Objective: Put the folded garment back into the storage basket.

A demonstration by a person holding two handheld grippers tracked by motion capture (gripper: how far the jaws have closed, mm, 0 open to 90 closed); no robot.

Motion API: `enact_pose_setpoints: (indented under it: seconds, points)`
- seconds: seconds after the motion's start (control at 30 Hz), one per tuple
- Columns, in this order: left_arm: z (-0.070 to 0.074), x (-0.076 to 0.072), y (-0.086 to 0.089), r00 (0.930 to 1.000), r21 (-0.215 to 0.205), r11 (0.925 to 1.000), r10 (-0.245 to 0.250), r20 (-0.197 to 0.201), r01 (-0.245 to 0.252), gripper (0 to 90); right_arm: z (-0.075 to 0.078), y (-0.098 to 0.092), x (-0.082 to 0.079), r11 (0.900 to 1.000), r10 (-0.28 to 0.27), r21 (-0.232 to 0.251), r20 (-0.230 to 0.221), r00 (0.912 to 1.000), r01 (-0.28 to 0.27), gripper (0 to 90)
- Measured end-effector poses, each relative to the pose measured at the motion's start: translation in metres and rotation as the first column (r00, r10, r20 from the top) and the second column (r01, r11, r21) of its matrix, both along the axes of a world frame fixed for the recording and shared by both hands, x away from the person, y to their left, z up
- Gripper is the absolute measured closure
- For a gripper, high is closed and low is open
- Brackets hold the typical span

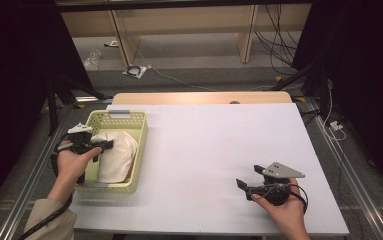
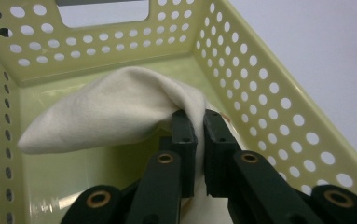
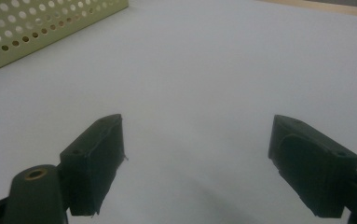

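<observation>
Two hand-held grippers in play, one to each hand, nearest the lower edge of the high view. Right hand-held gripper [image 1: 246, 184] low over the bare white worktop [image 1: 204, 150] at its near right corner, jaws spread wide with nothing between them, grey three-cornered plate on top, cable looping back under the palm. Seen from the right gripper view: both black jaws well apart over plain white surface, a corner of the perforated basket [image 3: 36, 23] far off at upper left. Left hand-held gripper [image 1: 106, 145] further up at the left side, reaching into the pale yellow basket [image 1: 141, 150], sleeve and forearm coming in from the bottom corner. Jaws pinched tight on a fold of the cream cloth [image 2: 111, 112], shown plainly in the left gripper view [image 2: 199, 140]: fabric drawn up between the pads into a peaked ridge, the rest draping down to the left inside the basket [image 2: 260, 84]. Cloth [image 1: 116, 155] lying within the basket, filling most of its floor, bunched toward the near half. Basket at the left edge of the worktop, handle slot at its far wall. Beyond the worktop, a wooden strip, then grey floor with loose cables and pale furniture legs.
</observation>
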State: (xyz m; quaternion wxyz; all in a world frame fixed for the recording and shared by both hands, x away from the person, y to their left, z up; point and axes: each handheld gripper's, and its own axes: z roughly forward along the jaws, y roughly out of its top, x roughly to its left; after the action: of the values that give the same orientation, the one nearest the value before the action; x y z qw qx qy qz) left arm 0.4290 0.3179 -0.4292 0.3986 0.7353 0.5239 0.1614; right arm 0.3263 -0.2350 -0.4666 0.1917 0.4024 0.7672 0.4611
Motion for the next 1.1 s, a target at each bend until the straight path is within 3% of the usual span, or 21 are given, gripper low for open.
enact_pose_setpoints:
  seconds: [0.23,0.5,1.1]
  points:
    - [-0.004,0.006,0.005,0.9978,0.018,0.9997,0.015,-0.065,-0.014,83.8,0.000,0.000,0.000,1.000,-0.002,-0.001,0.000,1.0000,0.002,19.4]
    - [-0.014,0.016,0.011,0.9899,0.046,0.9983,0.041,-0.135,-0.035,83.3,0.001,-0.001,0.000,1.000,-0.008,-0.002,-0.003,1.0000,0.008,19.4]
    - [-0.032,0.036,0.021,0.9610,0.125,0.9891,0.108,-0.254,-0.078,82.3,0.001,-0.001,0.001,1.000,-0.011,0.003,0.001,0.9999,0.011,19.5]
